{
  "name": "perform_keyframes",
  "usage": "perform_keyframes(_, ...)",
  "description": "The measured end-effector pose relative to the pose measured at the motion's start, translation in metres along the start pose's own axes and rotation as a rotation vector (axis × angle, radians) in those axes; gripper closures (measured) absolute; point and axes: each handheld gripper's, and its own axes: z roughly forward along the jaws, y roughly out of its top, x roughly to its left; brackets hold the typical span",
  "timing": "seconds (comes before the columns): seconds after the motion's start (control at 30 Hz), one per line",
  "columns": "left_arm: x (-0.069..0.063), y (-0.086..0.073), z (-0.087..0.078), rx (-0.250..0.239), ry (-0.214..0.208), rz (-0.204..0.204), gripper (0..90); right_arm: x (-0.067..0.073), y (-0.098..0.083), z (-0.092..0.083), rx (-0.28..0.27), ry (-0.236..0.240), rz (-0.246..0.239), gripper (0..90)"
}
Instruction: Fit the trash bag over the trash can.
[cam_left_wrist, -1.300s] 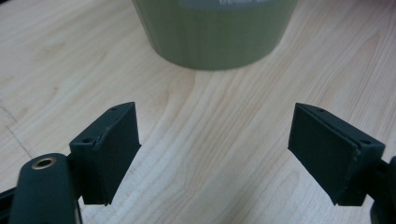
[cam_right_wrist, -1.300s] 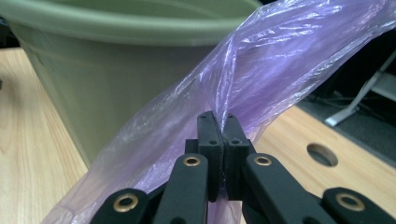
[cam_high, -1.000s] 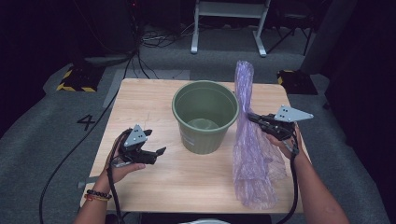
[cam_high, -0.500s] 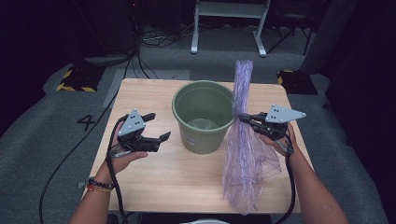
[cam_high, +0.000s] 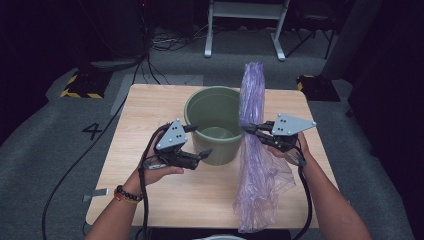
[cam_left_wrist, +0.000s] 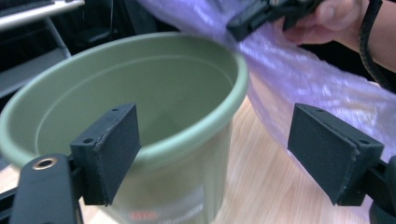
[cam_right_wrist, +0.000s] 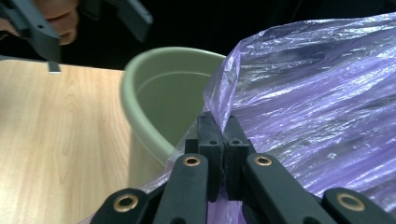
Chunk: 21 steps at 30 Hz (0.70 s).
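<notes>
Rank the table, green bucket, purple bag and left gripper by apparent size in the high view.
1. table
2. purple bag, long but narrow
3. green bucket, close to the bag, so that order is unsure
4. left gripper

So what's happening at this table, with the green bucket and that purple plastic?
A person is working at a wooden table with a hand-held gripper in each hand. The right gripper is pinched shut on a thin purple plastic bag, holding it up beside a green bucket; the bag's lower end trails on the table. The left gripper is open, its jaws near the bucket's rim and holding nothing. The bag is not yet in the bucket, which looks empty.
</notes>
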Motion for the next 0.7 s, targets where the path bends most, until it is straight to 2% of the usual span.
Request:
perform_keyframes(0.1,0.002,0.007,0.003,-0.012,-0.006,-0.006,16.4,0.005,0.003,0.004,0.005,0.017,-0.024,89.4)
perform_keyframes(0.27,0.006,0.016,0.01,-0.014,0.014,-0.01,16.3,0.009,0.006,0.01,0.016,0.035,-0.045,89.4)
perform_keyframes(0.37,0.014,0.027,0.019,-0.016,0.025,-0.039,16.3,0.013,0.01,0.015,0.034,0.043,-0.076,89.3)
perform_keyframes(0.53,0.022,0.04,0.027,-0.023,0.019,-0.063,16.1,0.019,0.014,0.02,0.046,0.055,-0.108,89.4)
perform_keyframes(0.57,0.024,0.046,0.031,-0.028,0.006,-0.07,16.0,0.019,0.014,0.021,0.047,0.059,-0.11,89.4)
perform_keyframes(0.63,0.025,0.05,0.036,-0.018,0.017,-0.057,15.8,0.02,0.016,0.022,0.052,0.058,-0.119,89.4)
perform_keyframes(0.7,0.027,0.054,0.04,-0.021,0.005,-0.067,15.7,0.022,0.017,0.023,0.055,0.059,-0.132,89.4)
